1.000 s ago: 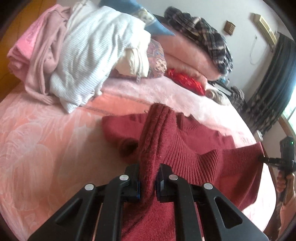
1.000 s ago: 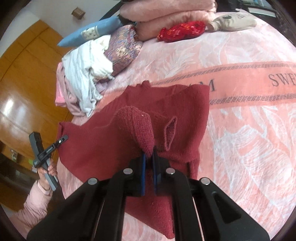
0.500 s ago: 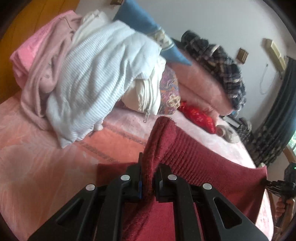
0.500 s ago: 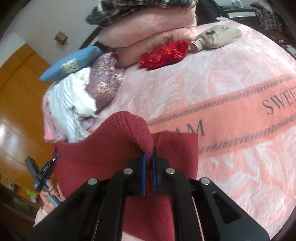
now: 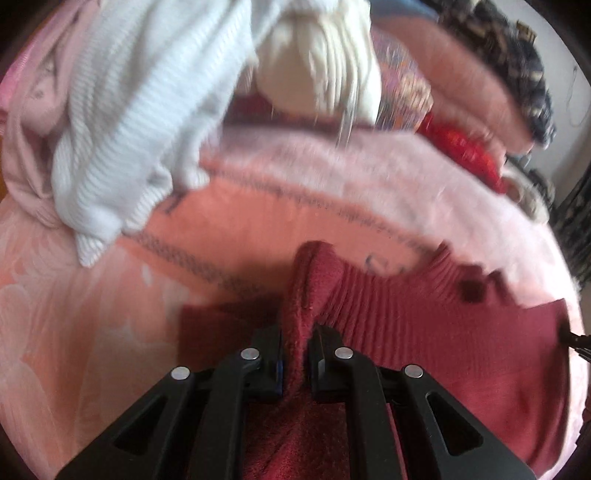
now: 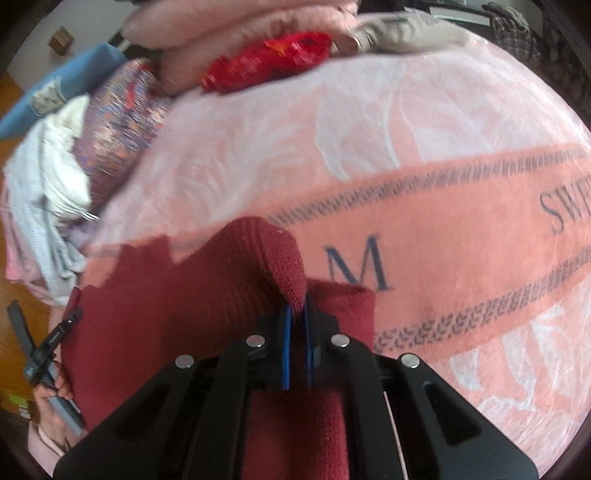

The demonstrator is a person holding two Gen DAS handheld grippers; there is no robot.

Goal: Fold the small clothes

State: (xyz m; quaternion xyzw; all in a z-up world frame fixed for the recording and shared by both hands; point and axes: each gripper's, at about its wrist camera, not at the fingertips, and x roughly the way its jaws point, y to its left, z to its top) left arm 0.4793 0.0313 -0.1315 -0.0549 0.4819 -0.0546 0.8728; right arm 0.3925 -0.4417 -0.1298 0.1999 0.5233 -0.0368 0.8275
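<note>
— Between the two grippers, how many garments?

— One: a dark red knit sweater (image 5: 424, 332), lying on the pink bed blanket (image 6: 424, 155). The left gripper (image 5: 295, 360) is pinching a raised ridge of it, and the right gripper (image 6: 298, 338) is pinching another fold of the same sweater (image 6: 184, 295), blue pads pressed against the knit. Each pinched fold bulges up just ahead of the fingertips.

— And ahead of them?

— Beyond the left gripper, to its left, a heap: one white ribbed knit (image 5: 140, 122), one pale pink garment (image 5: 29, 110) further left, one cream bundle (image 5: 325, 70) straight ahead. Ahead and to its right sit folded pink blankets (image 5: 465, 70) with a dark plaid cloth (image 5: 517, 55) on top and one bright red item (image 5: 461, 147) at their foot. The view is blurred, so finer detail is lost.

— Anything else?

— From the right gripper, one patterned purple cushion (image 6: 122, 129) and one blue pillow (image 6: 74, 74) lie ahead to the left, a beige item (image 6: 406, 33) far ahead. The blanket's salmon band (image 6: 461, 258) with dark lettering runs off to the right. The sweater spreads left to the other gripper (image 6: 44, 354), held in a hand (image 6: 55, 391) at the bed's edge.
</note>
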